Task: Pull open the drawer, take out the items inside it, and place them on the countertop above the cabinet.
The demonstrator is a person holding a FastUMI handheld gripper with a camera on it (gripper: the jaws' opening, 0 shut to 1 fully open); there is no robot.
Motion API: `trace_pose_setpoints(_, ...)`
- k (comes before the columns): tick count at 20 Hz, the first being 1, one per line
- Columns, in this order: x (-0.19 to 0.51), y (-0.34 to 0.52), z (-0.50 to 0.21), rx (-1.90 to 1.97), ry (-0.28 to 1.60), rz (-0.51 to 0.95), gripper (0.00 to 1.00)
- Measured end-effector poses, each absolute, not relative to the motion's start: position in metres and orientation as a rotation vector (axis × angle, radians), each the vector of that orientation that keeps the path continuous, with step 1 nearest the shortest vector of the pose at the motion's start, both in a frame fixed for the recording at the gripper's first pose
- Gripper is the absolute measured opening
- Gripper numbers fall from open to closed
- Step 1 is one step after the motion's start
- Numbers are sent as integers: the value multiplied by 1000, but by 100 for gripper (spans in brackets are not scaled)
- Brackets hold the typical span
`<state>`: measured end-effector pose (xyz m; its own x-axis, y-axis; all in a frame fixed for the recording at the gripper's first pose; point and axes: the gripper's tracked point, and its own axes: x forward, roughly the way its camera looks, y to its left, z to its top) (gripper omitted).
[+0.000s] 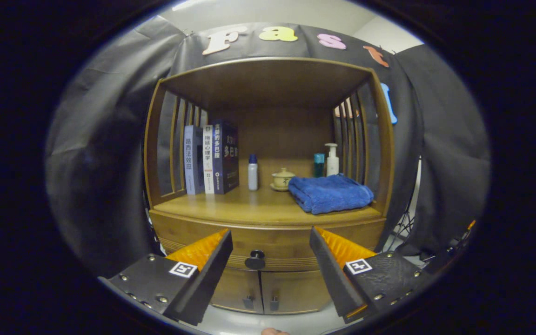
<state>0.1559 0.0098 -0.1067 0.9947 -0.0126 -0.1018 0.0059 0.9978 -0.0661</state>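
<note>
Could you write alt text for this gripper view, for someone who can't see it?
An open gripper points at a wooden cabinet, its two fingers either side of the dark knob of a closed drawer. On the countertop above stand books, small bottles, a lidded cup and a folded blue towel.

A wooden cabinet (268, 186) with slatted sides stood against the black cloth wall (100, 153) of the booth. Its open shelf held upright books (211, 158), small bottles (252, 172) and a folded blue towel (331, 193). A pale ceiling (296, 11) showed above.
</note>
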Motion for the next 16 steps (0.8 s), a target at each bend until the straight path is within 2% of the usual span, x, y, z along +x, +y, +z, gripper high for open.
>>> trace_pose_setpoints(7,209,44,-170,-17,193,39,100)
trace_pose_setpoints(10,220,28,-191,-50,221,-36,100)
trace_pose_setpoints(14,230,23,-220,-59,283,-55,99)
trace_pose_setpoints(16,237,20,-232,-46,310,-70,77)
